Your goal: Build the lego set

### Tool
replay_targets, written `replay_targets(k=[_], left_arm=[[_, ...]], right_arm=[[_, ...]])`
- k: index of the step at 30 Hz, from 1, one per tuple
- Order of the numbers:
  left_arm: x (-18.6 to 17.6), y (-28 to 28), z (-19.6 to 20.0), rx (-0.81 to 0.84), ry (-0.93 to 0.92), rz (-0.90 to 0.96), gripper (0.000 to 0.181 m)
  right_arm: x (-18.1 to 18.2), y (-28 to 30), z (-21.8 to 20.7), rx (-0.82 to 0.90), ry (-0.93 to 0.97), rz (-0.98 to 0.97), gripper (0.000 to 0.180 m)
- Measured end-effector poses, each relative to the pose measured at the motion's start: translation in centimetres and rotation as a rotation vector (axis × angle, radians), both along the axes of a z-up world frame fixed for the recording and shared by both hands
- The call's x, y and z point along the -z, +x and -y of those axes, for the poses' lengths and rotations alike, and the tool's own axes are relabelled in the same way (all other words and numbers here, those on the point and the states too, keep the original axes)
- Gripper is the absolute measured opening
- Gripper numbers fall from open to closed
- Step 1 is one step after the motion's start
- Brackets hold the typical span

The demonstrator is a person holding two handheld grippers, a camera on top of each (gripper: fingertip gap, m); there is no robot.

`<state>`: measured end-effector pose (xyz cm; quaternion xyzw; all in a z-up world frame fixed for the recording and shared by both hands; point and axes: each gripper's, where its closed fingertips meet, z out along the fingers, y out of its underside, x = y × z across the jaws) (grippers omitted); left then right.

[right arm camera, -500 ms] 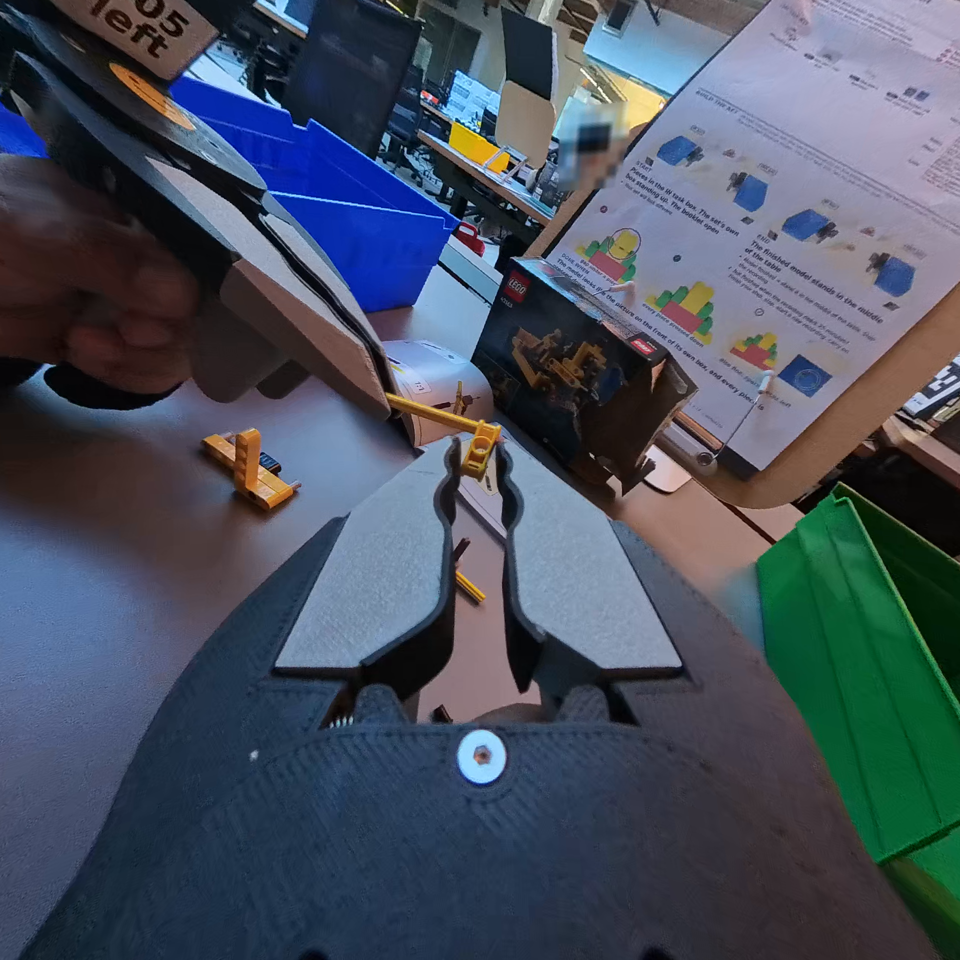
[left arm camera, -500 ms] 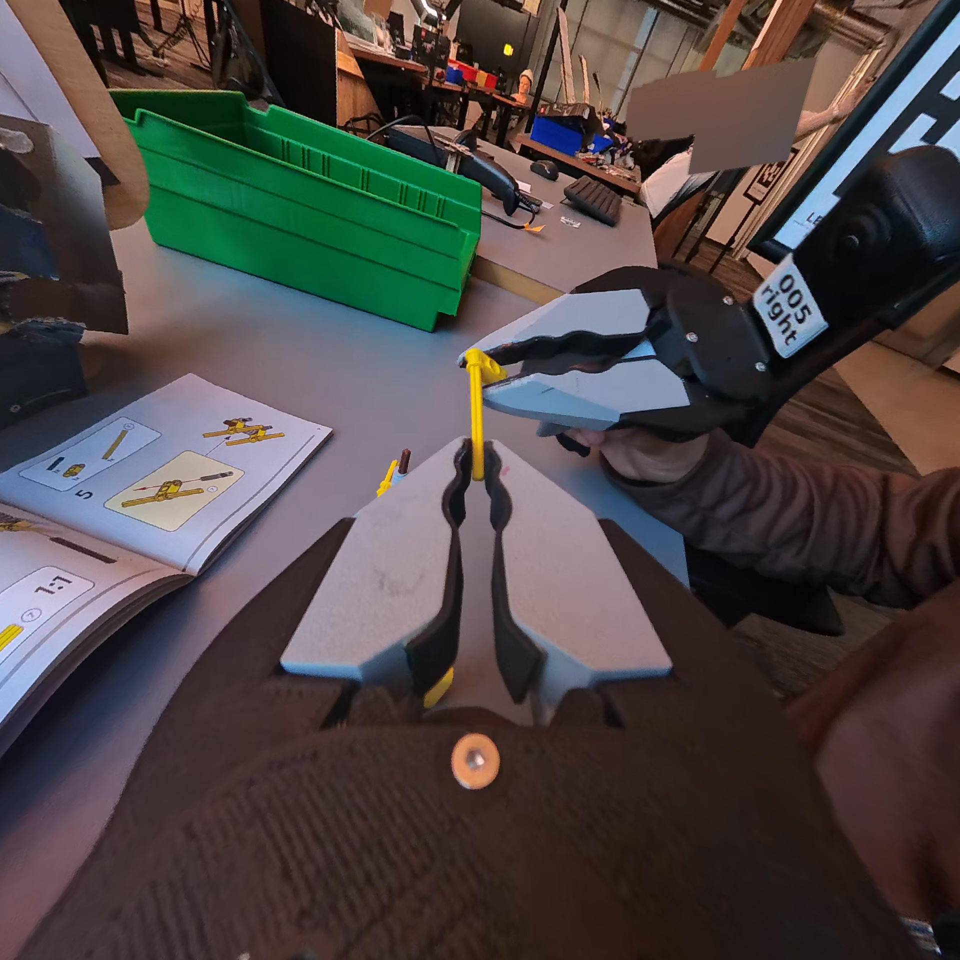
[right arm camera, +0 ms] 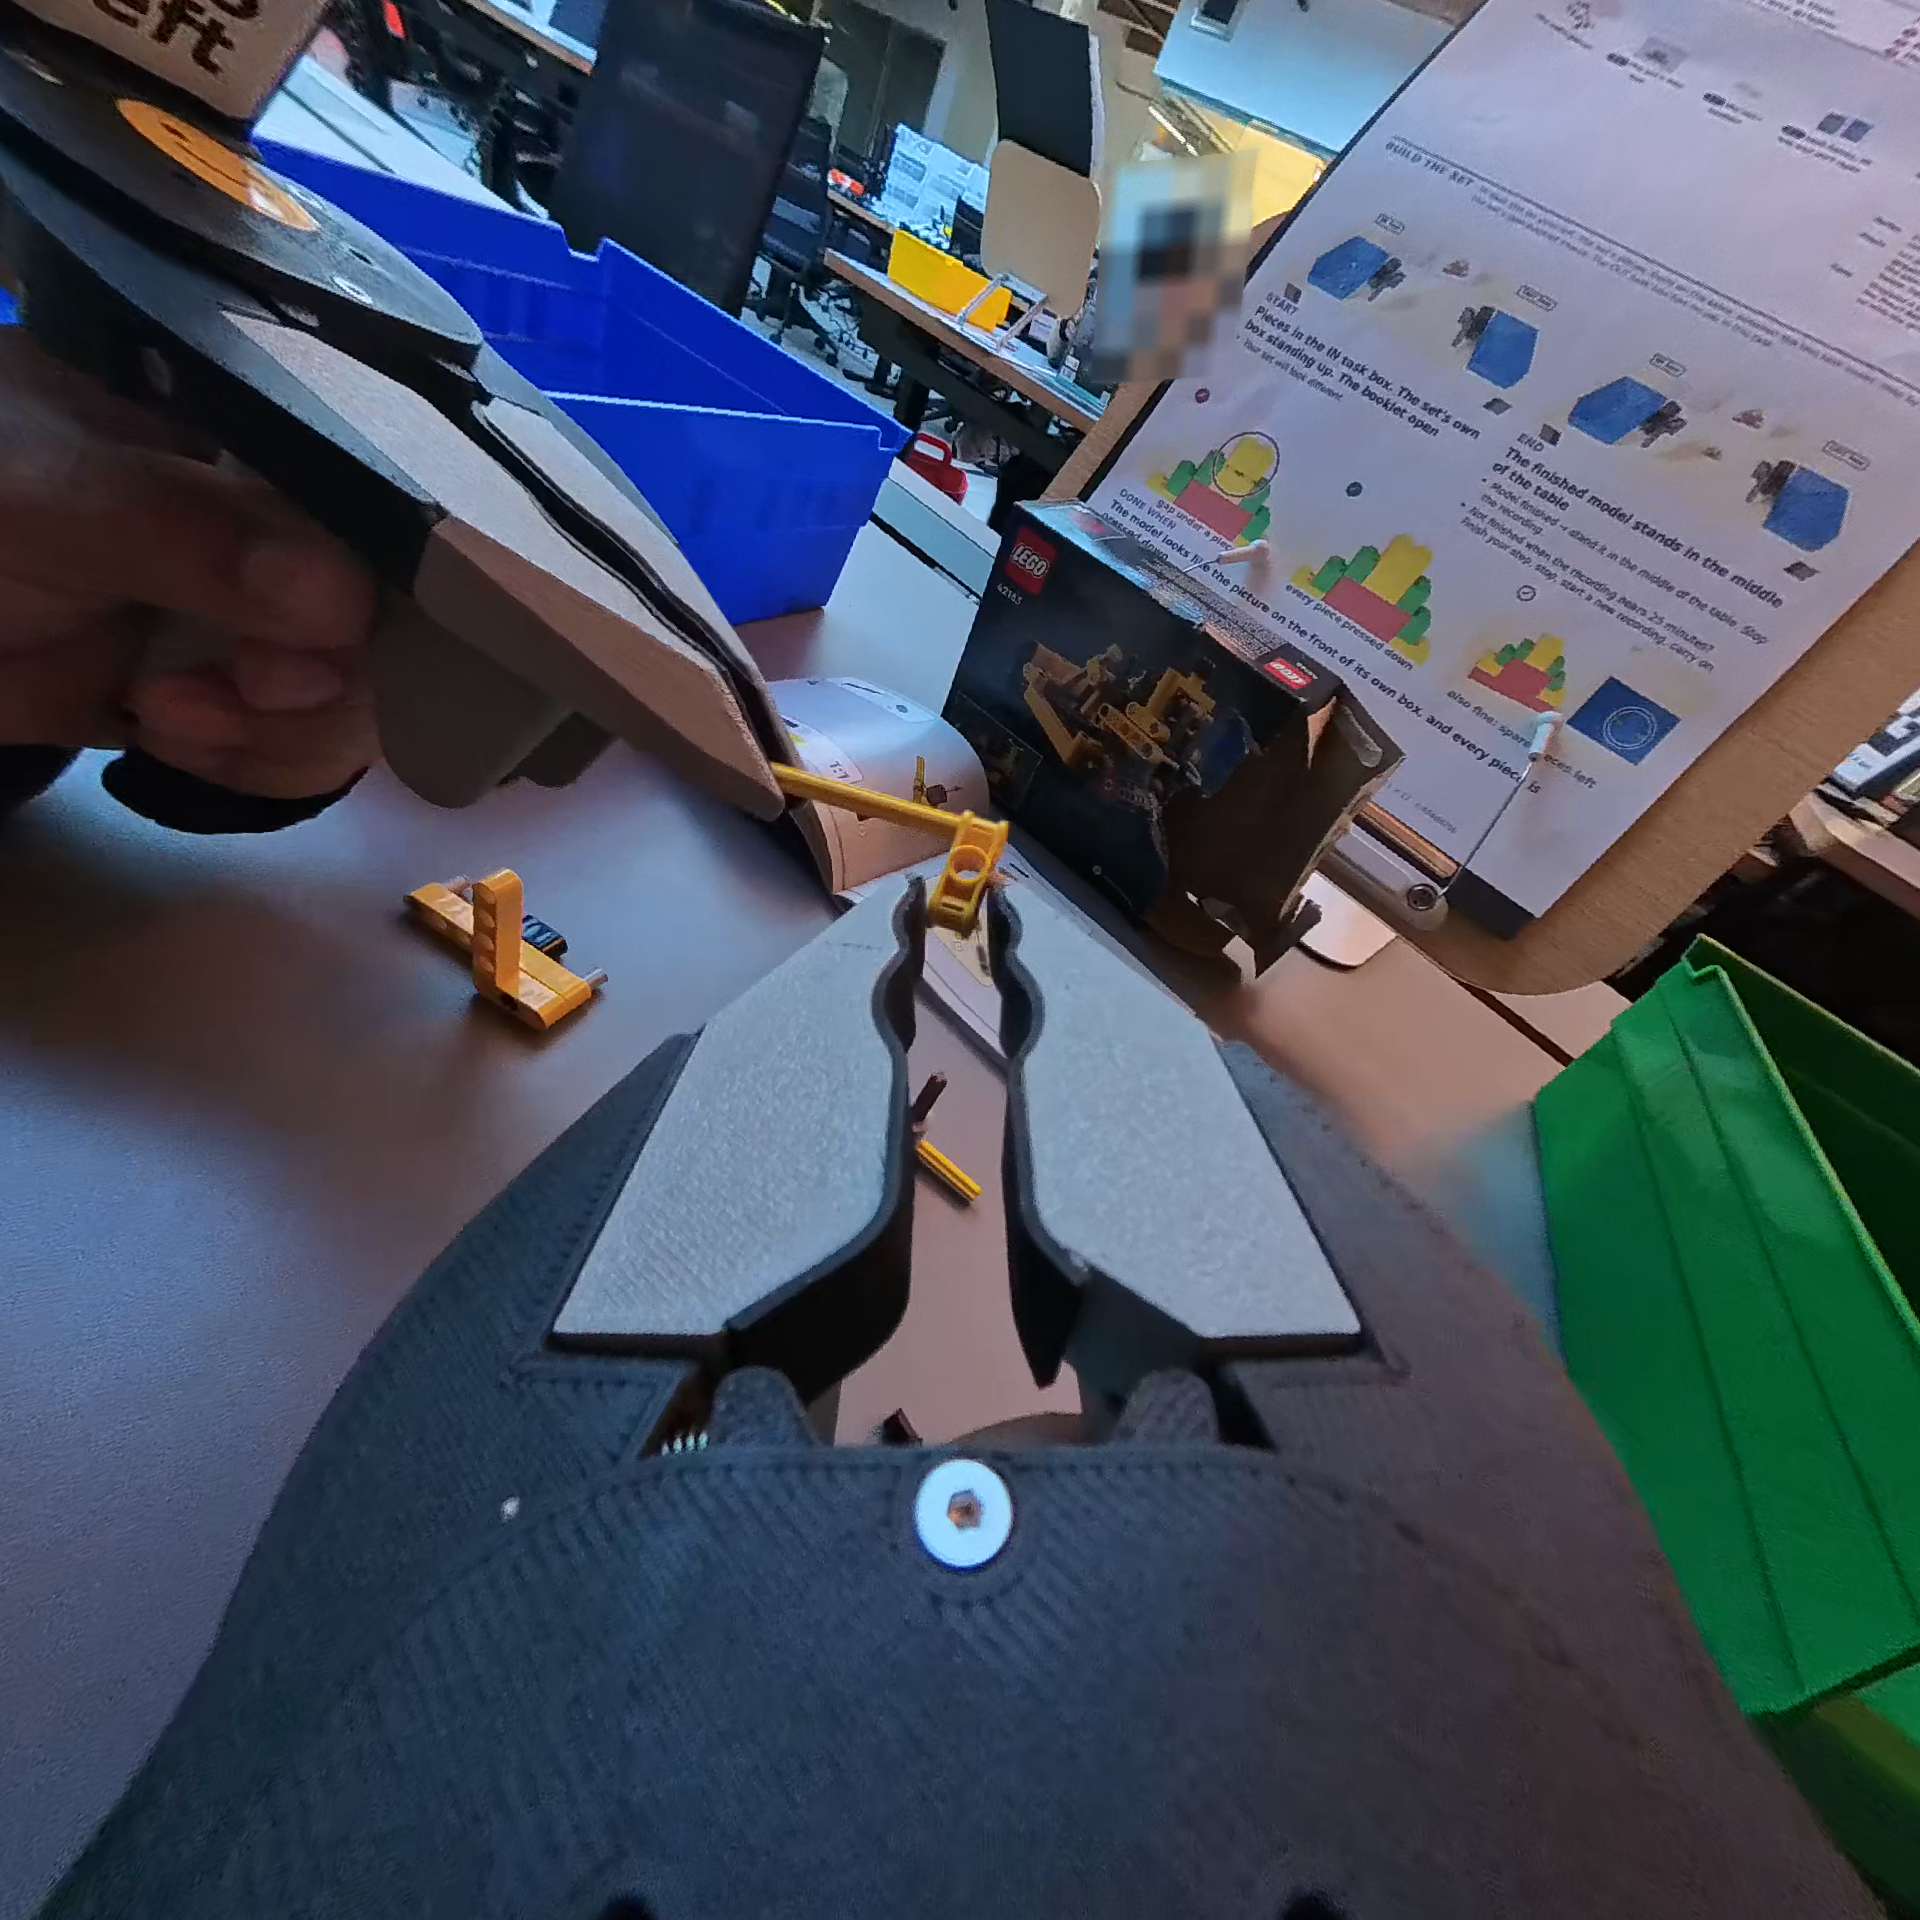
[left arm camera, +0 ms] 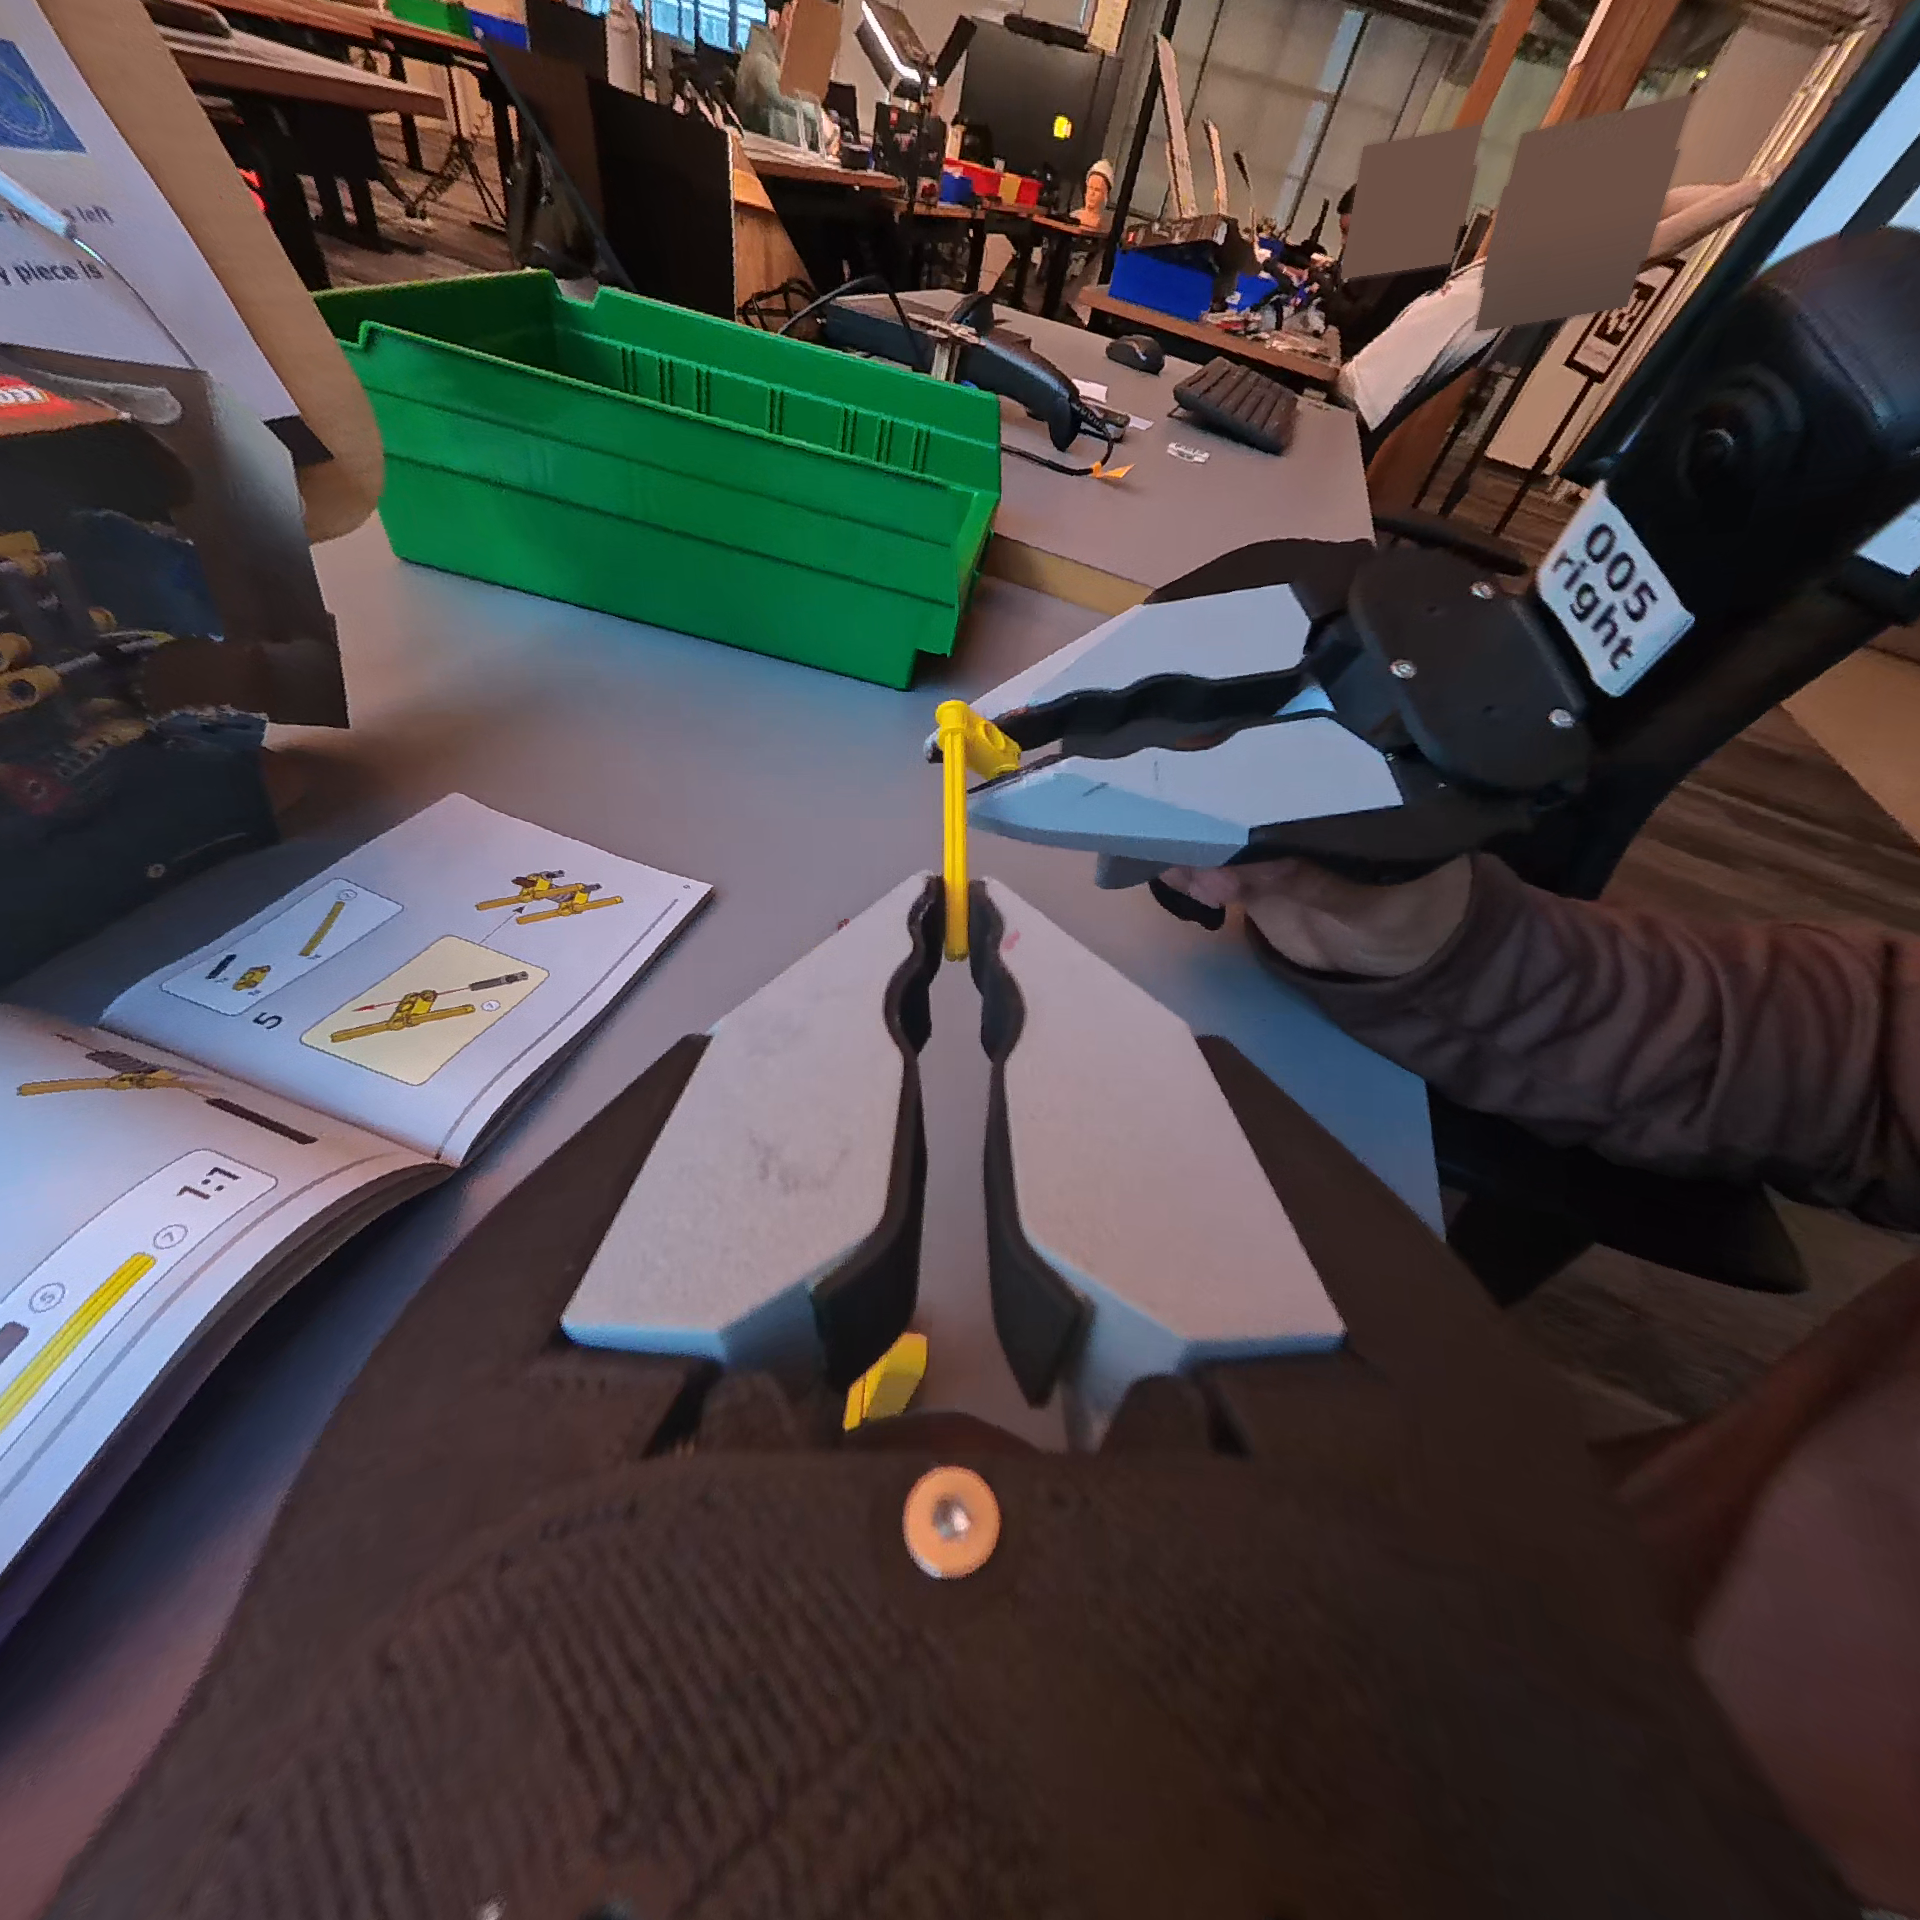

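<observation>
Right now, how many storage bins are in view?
2. A green bin sits on the table beyond the booklet, also at the right wrist view's right edge. A blue bin sits behind the left gripper. More may be hidden.

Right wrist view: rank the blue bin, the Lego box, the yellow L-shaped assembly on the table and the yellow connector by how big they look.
1. blue bin
2. Lego box, though it looks near the bin's size and depth makes that unsure
3. yellow L-shaped assembly
4. yellow connector
</observation>
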<state>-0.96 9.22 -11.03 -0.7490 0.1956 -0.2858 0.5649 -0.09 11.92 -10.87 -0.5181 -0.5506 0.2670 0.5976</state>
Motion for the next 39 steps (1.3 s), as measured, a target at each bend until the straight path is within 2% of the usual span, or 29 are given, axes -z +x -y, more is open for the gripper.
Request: replay_targets(k=[3, 7, 11, 18, 24, 34, 39], left_arm=[[0.0, 0.0, 0.0, 0.001, 0.004, -0.005, 0.002], [0.4, -0.1, -0.1, -0.014, 0.002, -0.04, 0.002], [0.5, 0.0, -0.1, -0.022, 0.019, -0.079, 0.002], [1.1, 0.2, 0.0, -0.032, 0.037, -0.165, 0.002], [1.5, 0.7, 0.3, 0.017, -0.027, -0.106, 0.002], [2.6, 1.2, 0.4, 0.044, -0.082, -0.096, 0.002], [2.9, 1.2, 0.5, 0.051, -0.121, -0.062, 0.001]], right_arm=[[-0.1, 0.0, 0.1, 0.0, 0.011, -0.004, 0.008], [0.1, -0.2, 0.3, -0.008, 0.017, 0.012, 0.017], [0.3, -0.1, 0.0, 0.003, 0.007, 0.016, 0.009], [1.0, 0.0, -0.2, 0.006, 0.028, 0.064, 0.008], [0.5, 0.3, 0.3, -0.049, 0.083, 0.053, 0.007], [1.5, 0.7, 0.4, -0.067, 0.238, 0.158, 0.007], [1.8, 0.8, 0.4, -0.073, 0.233, 0.169, 0.007]])
